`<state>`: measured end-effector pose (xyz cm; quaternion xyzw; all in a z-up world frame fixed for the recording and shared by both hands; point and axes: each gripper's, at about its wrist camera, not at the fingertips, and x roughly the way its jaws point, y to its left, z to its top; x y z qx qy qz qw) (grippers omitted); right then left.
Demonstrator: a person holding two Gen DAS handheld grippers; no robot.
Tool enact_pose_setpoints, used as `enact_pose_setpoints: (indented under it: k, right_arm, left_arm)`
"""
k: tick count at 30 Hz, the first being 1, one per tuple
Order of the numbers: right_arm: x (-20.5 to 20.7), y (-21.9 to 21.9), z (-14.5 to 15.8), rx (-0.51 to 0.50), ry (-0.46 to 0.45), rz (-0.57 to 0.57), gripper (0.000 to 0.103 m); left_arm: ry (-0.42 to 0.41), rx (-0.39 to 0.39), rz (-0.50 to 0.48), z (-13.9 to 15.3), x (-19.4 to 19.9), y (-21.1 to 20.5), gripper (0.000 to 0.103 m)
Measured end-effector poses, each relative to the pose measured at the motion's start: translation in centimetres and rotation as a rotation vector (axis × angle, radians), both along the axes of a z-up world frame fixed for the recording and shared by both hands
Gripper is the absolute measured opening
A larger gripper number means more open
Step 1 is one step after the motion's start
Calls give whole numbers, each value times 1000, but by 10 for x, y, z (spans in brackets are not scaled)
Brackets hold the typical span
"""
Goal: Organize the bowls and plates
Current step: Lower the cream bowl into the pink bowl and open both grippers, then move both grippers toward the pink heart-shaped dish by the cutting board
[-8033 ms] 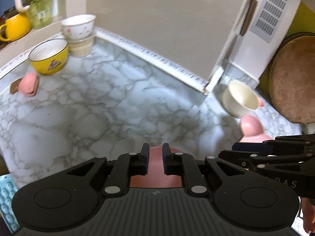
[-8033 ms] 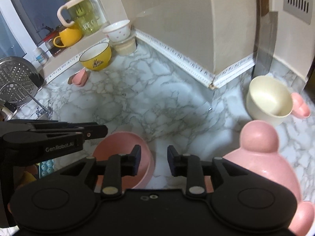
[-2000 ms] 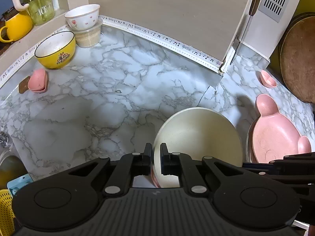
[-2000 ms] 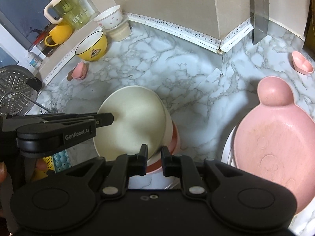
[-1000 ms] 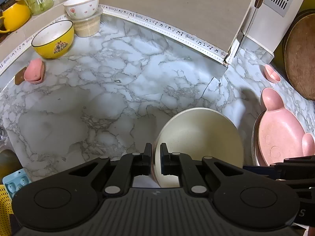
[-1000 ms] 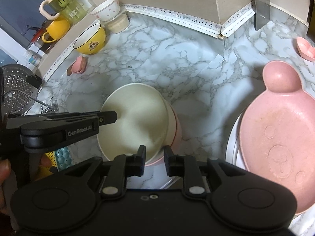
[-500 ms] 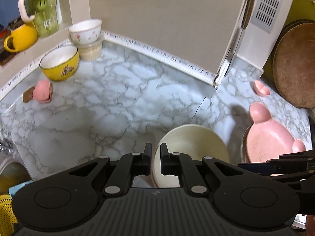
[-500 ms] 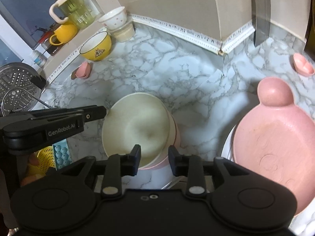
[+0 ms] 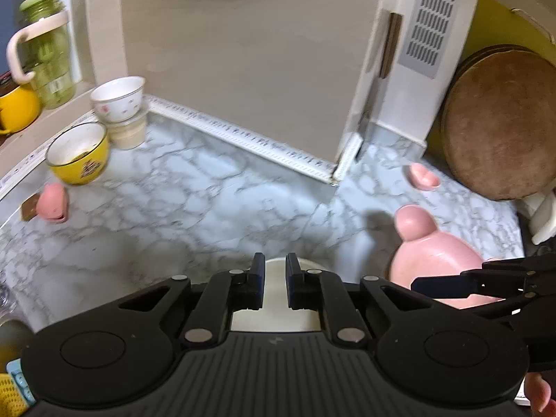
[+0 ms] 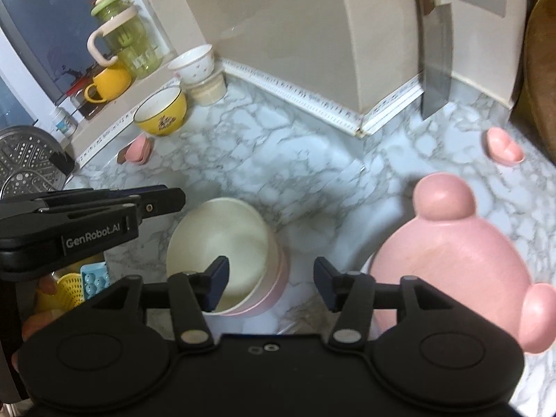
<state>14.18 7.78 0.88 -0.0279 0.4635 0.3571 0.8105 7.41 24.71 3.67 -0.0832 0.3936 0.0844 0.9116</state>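
A cream bowl [image 10: 222,239] sits nested in a pink bowl [image 10: 278,288] on the marble counter [image 10: 278,160]. My right gripper [image 10: 271,283] is open and empty, just above and in front of the bowls. My left gripper [image 9: 274,278] is slightly open above the cream bowl [image 9: 274,312], holding nothing; it also shows at the left in the right wrist view [image 10: 163,201]. A pink bear-shaped plate [image 10: 451,257] lies to the right, and shows in the left wrist view [image 9: 434,246].
A yellow bowl [image 10: 161,111] and a white bowl stacked on a cream cup [image 10: 194,60] stand at the back left. Small pink dishes lie at left [image 10: 137,151] and right [image 10: 504,147]. A cleaver [image 10: 436,66] hangs on the wall. A round wooden board [image 9: 500,121] leans at right.
My right gripper has opened wide and let go of the stacked bowls. My left gripper has opened a little, released the cream bowl's rim and pulled back and up.
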Motion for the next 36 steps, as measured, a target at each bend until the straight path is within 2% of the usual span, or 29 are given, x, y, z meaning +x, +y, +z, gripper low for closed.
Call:
enact_pose_setpoints:
  k: [3,8,9,10,11,12,13,15,18,20,21,24,31,36]
  right_arm:
    - [5,-10,6,4,-24,-19,65]
    - [18,-31,15,15,-56,-63,69]
    - [21,-36,17,18,-61,-74,72]
    - [24,-41,18,20,-67,-86,72]
    - [26,-45,19,22,-73,-94,73]
    - [29,-50,20,24,-78,-100,73]
    - [31,-54,21,24,-82,-106,74]
    - [37,-64,22,23,-94,-119,75]
    - [45,-78,22,15,-101,-139,76]
    - [53,-89,20,11,-103,-159,77]
    - [58,-94,20,8,-104,-171,79]
    - [72,-111,17,1,-104,-215,83]
    - [111,-150,2,-22,-75,-317,94]
    - [137,-173,-10,-36,-62,-381,94]
  left_arm:
    - [-14,-8,-17,4,6,-7,11]
    - [-30,-6,-54,8,20,-22,13]
    - [-34,-5,-60,9,23,-26,18]
    - [-37,-5,-64,10,26,-29,30]
    - [-42,-8,-66,10,28,-31,38]
    - [-50,-8,-66,11,31,-34,57]
    - [-62,-3,-62,12,33,-38,67]
    - [-79,9,-66,14,38,-44,69]
    - [-73,-13,-87,17,50,-52,69]
    - [-66,-16,-96,18,59,-59,74]
    - [-67,-11,-101,19,64,-63,77]
    - [-61,16,-120,18,81,-77,79]
    - [14,-15,-120,1,129,-101,79]
    - [59,-22,-130,-11,165,-121,79]
